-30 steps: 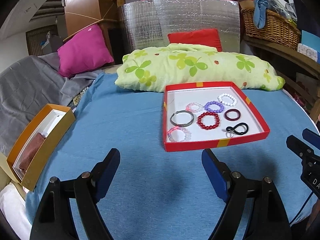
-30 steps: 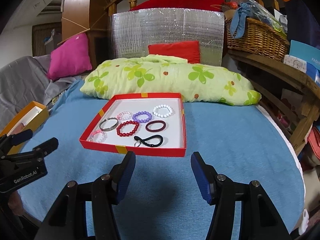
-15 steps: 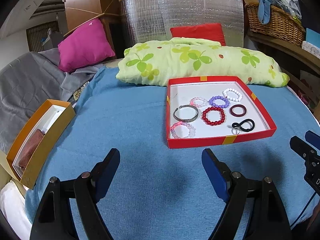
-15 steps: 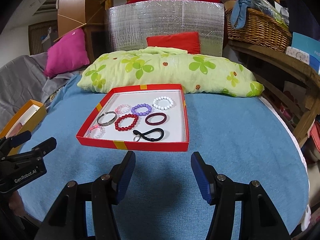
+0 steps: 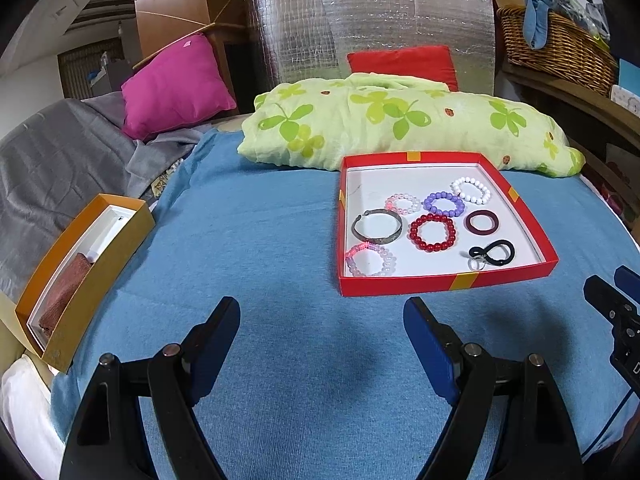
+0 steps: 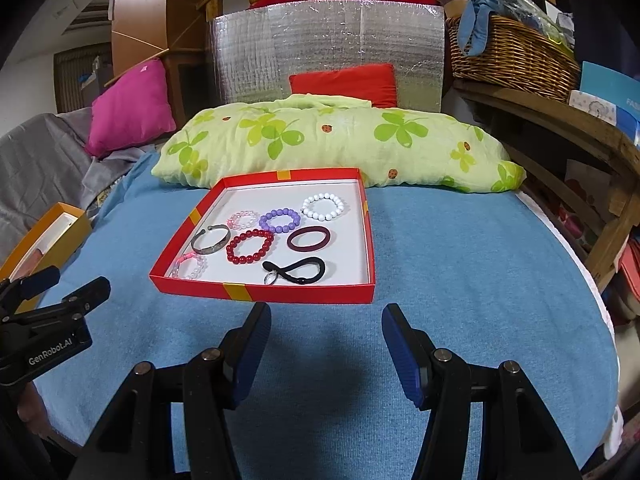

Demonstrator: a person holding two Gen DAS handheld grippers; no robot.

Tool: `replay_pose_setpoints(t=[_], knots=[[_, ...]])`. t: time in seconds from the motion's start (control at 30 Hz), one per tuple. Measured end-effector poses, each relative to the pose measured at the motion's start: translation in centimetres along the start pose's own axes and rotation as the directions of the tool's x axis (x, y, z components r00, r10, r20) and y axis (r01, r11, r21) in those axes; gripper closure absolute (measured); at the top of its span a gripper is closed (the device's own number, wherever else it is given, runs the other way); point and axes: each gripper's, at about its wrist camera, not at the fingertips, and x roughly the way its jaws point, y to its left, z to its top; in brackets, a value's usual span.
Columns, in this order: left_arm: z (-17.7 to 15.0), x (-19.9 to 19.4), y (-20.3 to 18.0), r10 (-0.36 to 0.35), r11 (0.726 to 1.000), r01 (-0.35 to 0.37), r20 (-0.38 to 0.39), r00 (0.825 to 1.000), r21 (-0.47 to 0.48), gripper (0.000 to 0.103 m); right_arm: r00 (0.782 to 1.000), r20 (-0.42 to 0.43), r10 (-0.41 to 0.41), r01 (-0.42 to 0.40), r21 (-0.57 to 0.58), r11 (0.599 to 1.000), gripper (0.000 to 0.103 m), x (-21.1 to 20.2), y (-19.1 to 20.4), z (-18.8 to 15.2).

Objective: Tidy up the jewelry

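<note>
A red tray lies on the blue cloth and holds several bracelets: a silver bangle, a red bead bracelet, a purple one, a white one, a dark ring and a black clip. An orange box with a brown cloth inside sits at the left. My left gripper is open and empty, short of the tray. My right gripper is open and empty just before the tray's near edge.
A green clover pillow lies behind the tray, with a pink cushion and grey fabric at the left. A wicker basket stands on a wooden shelf at the right. The blue cloth drops off at the right edge.
Both grippers have moved forward toward the tray and tilted down a little; the tray sits lower and larger in both views. Both stay open.
</note>
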Motion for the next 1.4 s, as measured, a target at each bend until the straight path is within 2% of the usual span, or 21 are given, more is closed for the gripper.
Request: replay_pose_setpoints(t=[0.8,1.4], knots=[[-0.1,-0.5,0.7,0.023,1.0,-0.023,0.031,0.999,-0.006,0.019,1.0,0.013,0.016,-0.016,0.014,1.0,0.041,0.1,1.1,0.3],[-0.1,-0.7,0.9,0.01,1.0,-0.01,0.033,0.999,-0.014,0.019,1.0,0.016,0.025,-0.025,0.003,1.0,0.041,0.2,1.9,0.4]])
